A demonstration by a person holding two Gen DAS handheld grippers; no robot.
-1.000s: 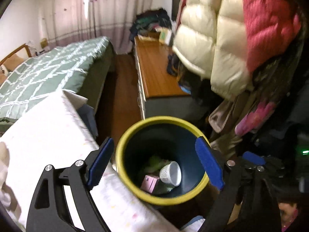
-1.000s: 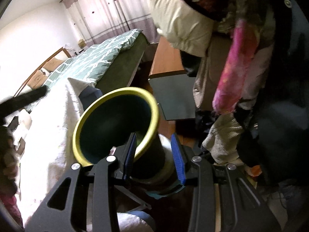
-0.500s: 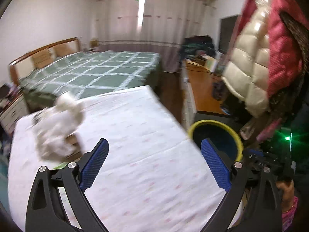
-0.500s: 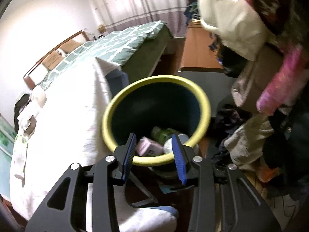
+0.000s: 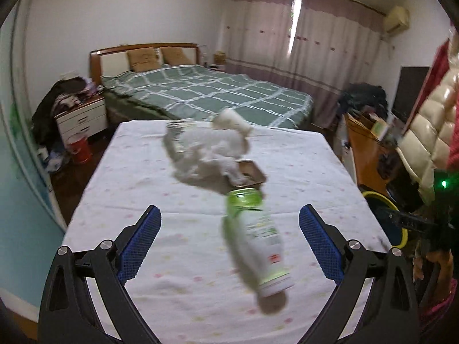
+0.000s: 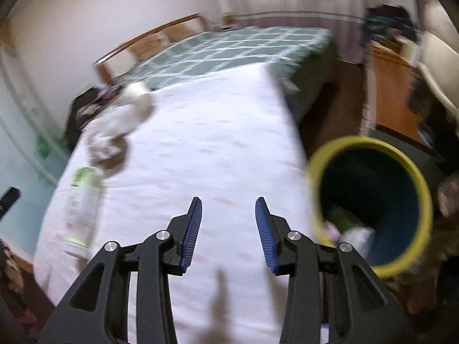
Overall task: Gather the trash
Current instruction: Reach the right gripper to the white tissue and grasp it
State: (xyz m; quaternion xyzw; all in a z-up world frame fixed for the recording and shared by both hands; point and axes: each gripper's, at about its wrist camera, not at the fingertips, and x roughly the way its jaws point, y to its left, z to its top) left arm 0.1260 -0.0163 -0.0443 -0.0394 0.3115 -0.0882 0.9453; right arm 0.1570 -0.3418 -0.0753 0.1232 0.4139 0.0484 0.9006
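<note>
Since the green-labelled bottle (image 5: 255, 240) lies on its side, probably light and slick, the wide-spread, empty left gripper (image 5: 229, 240) should pinch its mid-body.

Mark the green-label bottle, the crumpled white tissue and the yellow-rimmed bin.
green-label bottle (image 5: 255, 238): left wrist view, on its label, mid-body.
crumpled white tissue (image 5: 212, 152): left wrist view, middle of the wad.
yellow-rimmed bin (image 6: 370, 143): right wrist view, far part of rim.
</note>
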